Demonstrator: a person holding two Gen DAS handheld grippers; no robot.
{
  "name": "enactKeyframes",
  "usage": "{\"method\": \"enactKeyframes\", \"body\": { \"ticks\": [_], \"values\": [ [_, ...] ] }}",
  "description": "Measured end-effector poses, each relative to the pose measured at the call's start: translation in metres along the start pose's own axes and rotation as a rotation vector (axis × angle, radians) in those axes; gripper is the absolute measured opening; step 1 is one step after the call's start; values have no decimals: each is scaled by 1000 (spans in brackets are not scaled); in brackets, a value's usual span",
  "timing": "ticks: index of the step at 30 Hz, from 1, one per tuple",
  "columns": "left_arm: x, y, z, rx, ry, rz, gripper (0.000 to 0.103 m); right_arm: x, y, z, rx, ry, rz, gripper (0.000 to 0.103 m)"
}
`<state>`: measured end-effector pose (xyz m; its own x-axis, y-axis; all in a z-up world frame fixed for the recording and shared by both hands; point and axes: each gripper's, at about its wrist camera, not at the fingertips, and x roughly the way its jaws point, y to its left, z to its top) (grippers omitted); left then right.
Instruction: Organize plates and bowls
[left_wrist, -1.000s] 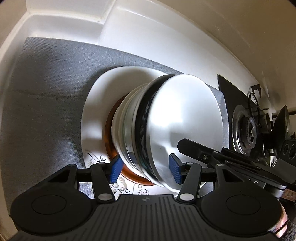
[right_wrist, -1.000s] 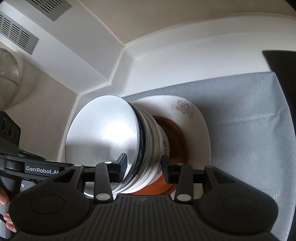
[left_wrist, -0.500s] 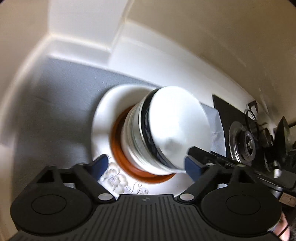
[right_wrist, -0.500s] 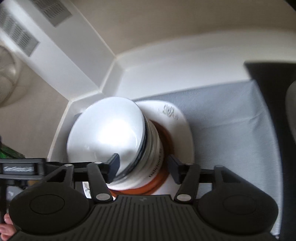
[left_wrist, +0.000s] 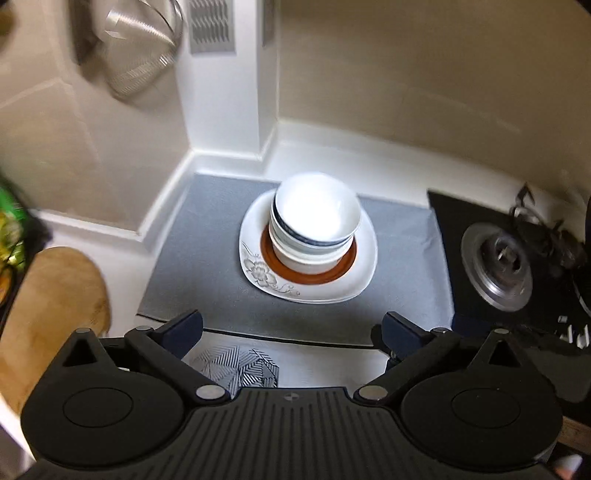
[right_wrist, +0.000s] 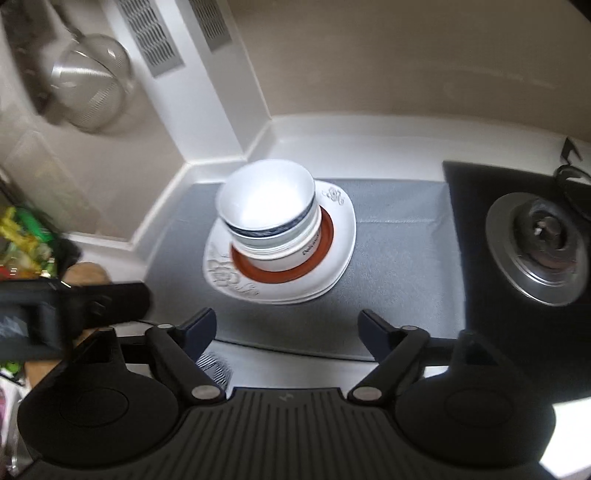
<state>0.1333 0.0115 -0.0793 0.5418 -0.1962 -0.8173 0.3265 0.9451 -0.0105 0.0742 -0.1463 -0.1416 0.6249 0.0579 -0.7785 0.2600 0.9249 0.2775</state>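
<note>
A stack of white bowls (left_wrist: 316, 225), one with a dark blue rim band, stands on a brown plate (left_wrist: 310, 275) on a white flower-patterned plate (left_wrist: 364, 273) on a grey mat (left_wrist: 207, 273). The same stack (right_wrist: 269, 221) shows in the right wrist view, on the white plate (right_wrist: 338, 240). My left gripper (left_wrist: 291, 326) is open and empty, well back from the stack. My right gripper (right_wrist: 286, 326) is open and empty, also back from it. The left gripper's body (right_wrist: 70, 306) shows at the left of the right wrist view.
A gas burner (left_wrist: 496, 266) on a black hob lies to the right, also in the right wrist view (right_wrist: 539, 240). A metal strainer (left_wrist: 136, 51) hangs on the wall. A wooden board (left_wrist: 48, 314) lies at the left. A patterned cloth (left_wrist: 236, 367) lies before the mat.
Both grippers opened wide, let go of the bowl stack and pulled back and up. The stack now stands alone on the plates.
</note>
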Motion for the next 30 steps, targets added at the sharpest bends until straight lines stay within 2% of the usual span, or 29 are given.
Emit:
{"method": "enactKeyframes", "body": {
  "ticks": [2,6,9,12,16,20,30],
  "values": [
    [-27,0,-7,-24,-36,10,103,-28,1,-1,-3,-17,-5,94],
    [-69,-16,-9,-27,-16,-4,103,-78,7,3,-30,-18,-61,95],
    [-99,-23,-7,-32,-29,0,103,-117,9,1,-65,-62,-52,95],
    [-127,-34,-6,-31,-55,44,103,-150,9,1,-47,-100,-24,98],
    [-159,-56,-12,42,-118,124,103,-181,10,-3,-47,-132,-41,100],
    [-175,-72,-20,60,-160,180,103,-202,10,-7,-50,-140,-71,102],
    [-176,-78,-27,48,-135,189,103,-214,10,-19,-48,-128,-126,102]
  ]
}}
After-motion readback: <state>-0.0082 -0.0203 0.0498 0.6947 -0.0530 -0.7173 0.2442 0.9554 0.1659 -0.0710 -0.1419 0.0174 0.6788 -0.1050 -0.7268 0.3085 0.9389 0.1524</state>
